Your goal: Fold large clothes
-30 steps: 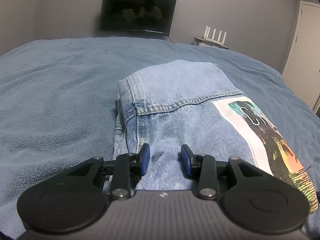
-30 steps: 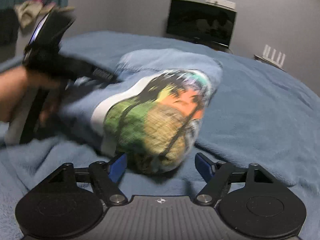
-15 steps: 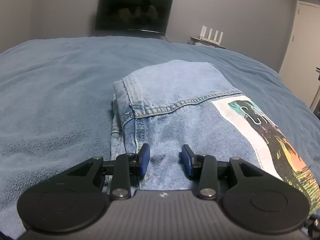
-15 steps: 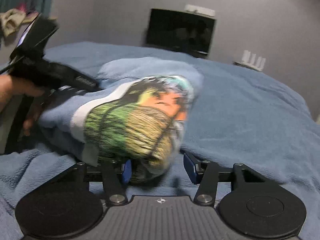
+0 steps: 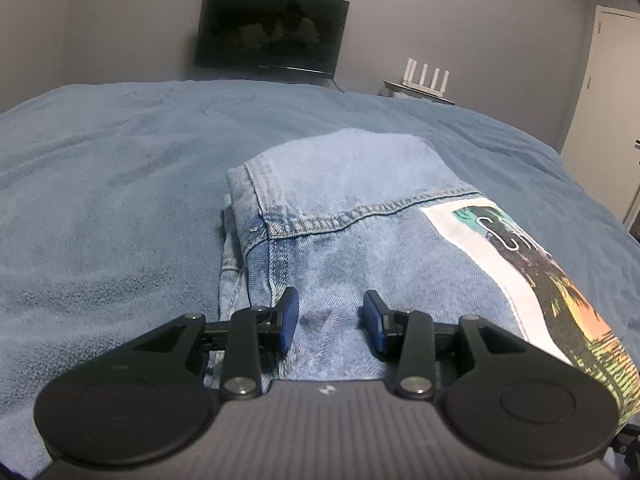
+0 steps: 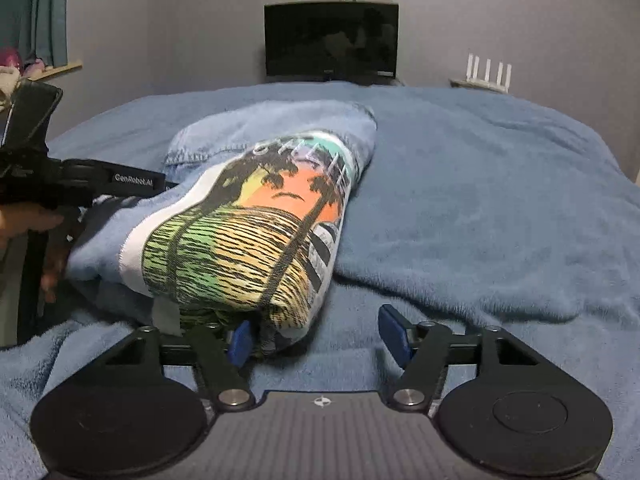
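A folded light-blue denim garment [image 5: 360, 216] with a colourful palm-tree print patch [image 5: 532, 272] lies on the blue blanket. My left gripper [image 5: 331, 322] is open, its blue pads resting over the near edge of the denim. In the right wrist view the folded garment [image 6: 256, 224] shows its printed end. My right gripper [image 6: 320, 338] is open at that end, its left pad against the fabric's lower corner, the right pad over bare blanket. The left gripper's body [image 6: 60, 184] shows at the left edge of that view.
The blue fleece blanket [image 5: 100, 208] covers the whole bed. A dark screen [image 5: 272, 32] hangs on the far wall, with a white router [image 5: 426, 78] on a shelf to its right. A door [image 5: 608, 100] stands at the right.
My right gripper has moved in closer to the printed end of the garment and swung rightward. My left gripper has stayed over the denim edge, its jaws opened slightly wider.
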Motion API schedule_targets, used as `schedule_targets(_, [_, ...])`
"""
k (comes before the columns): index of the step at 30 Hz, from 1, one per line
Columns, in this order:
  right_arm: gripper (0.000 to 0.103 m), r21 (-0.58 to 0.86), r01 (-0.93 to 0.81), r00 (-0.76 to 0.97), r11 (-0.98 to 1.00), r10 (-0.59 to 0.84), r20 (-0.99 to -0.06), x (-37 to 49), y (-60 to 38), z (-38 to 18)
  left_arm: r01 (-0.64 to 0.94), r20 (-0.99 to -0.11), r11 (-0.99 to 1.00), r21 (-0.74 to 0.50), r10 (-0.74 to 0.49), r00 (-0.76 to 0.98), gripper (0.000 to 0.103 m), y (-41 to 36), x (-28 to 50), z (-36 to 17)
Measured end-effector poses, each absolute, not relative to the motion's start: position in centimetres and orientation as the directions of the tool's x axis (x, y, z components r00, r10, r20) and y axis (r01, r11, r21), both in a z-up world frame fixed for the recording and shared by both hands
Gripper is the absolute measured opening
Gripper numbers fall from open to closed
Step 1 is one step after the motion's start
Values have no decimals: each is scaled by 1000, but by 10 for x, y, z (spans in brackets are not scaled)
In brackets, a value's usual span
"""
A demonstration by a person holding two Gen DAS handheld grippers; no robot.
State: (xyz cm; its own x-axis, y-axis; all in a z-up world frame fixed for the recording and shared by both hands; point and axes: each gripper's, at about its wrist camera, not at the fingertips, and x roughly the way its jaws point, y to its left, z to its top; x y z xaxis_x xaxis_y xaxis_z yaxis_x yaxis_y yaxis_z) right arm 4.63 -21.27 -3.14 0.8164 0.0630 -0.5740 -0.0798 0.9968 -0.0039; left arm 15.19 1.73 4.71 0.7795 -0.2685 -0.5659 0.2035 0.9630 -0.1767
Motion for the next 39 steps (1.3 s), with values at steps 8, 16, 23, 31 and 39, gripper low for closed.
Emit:
schedule_targets(8, [61, 59, 19, 794, 998, 21, -608, 57, -240, -37, 282, -546, 949, -144, -314, 777, 39, 3, 143, 51])
schedule_targets(16, [68, 53, 3, 779, 999, 31, -626, 53, -236, -46, 272, -553, 956, -113, -288, 782, 41, 3, 133, 46])
schedule_targets(23, [87, 130, 56, 723, 990, 49, -689, 56, -255, -51, 121, -598, 988, -95, -154, 787, 71, 10, 103, 64])
schedule_targets(31, [94, 154, -129, 662, 980, 200, -723, 14, -263, -2, -92, -586, 911, -403, -180, 790, 72, 71, 31, 90])
schedule_targets(39, [98, 154, -148, 723, 977, 213, -658, 4, -264, -11, -11, -680, 975, -221, -146, 718, 75, 29, 11, 98])
